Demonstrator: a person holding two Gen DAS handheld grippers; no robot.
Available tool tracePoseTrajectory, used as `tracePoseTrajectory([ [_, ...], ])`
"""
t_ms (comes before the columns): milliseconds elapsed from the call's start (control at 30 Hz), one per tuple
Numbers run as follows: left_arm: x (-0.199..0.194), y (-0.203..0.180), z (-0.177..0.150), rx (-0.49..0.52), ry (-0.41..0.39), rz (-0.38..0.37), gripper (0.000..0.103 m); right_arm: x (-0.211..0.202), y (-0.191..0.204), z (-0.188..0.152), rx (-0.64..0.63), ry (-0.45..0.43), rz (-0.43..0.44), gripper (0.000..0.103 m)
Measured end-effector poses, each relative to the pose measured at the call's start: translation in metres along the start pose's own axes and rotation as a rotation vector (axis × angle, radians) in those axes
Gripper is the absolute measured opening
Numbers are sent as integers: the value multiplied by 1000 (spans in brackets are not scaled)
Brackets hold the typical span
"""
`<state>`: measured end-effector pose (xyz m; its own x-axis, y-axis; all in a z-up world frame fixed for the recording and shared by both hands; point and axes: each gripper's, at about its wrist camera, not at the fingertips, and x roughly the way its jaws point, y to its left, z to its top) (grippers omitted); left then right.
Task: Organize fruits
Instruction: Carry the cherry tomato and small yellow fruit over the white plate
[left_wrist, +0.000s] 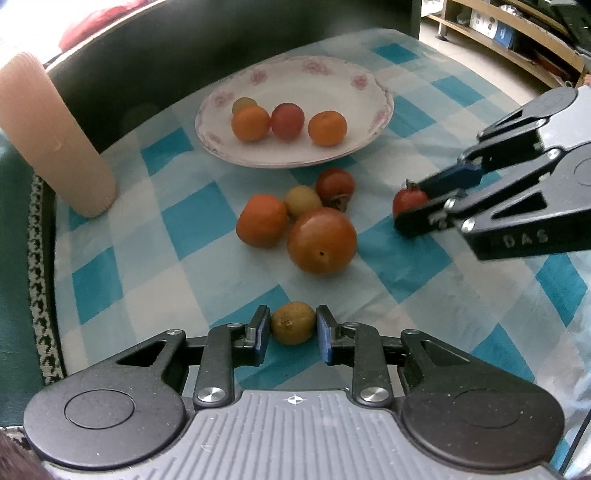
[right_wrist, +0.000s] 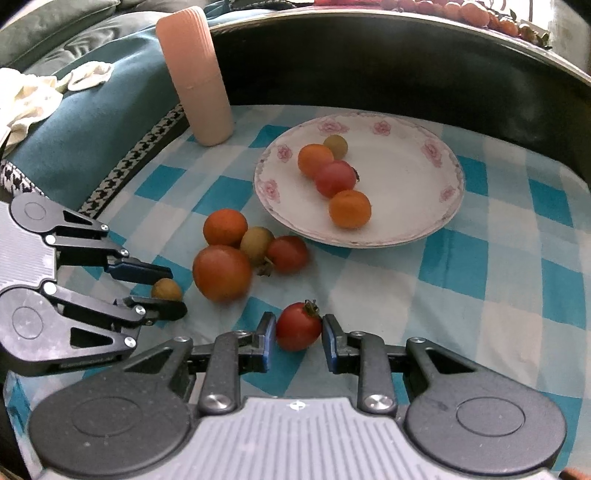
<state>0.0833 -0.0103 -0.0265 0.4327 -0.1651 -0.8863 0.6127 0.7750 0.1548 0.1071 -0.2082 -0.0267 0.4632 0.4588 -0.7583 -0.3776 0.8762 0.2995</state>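
A small yellow-brown fruit (left_wrist: 293, 323) rests on the blue-checked cloth, and my left gripper (left_wrist: 293, 330) is shut on it, both pads touching its sides. My right gripper (right_wrist: 299, 332) is shut on a small red tomato (right_wrist: 298, 326) with a green stem, also low on the cloth. Each gripper appears in the other's view: the left gripper (right_wrist: 177, 291) at the left, the right gripper (left_wrist: 406, 203) at the right. Between them lies a cluster: a big tomato (left_wrist: 321, 240), an orange fruit (left_wrist: 262, 225), a yellowish fruit (left_wrist: 303, 201) and a red tomato (left_wrist: 334, 184). The floral plate (left_wrist: 332, 92) behind holds several fruits.
A tall pink ribbed cup (left_wrist: 55, 140) stands at the cloth's far left corner. A dark curved edge (right_wrist: 369, 66) borders the cloth behind the plate. A teal cushion with a crumpled white cloth (right_wrist: 29, 96) lies to the left. Wooden shelves (left_wrist: 517, 33) stand beyond the table's right side.
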Motion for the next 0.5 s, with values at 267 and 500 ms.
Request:
tracePoseTrajectory([
  [267,0,-3,0,7,-1,11,34,4,1,-1,17,-1,-13,42],
  [500,0,-2,0,-5,-2,8,34,6,-3,1,66,2,-8,42],
])
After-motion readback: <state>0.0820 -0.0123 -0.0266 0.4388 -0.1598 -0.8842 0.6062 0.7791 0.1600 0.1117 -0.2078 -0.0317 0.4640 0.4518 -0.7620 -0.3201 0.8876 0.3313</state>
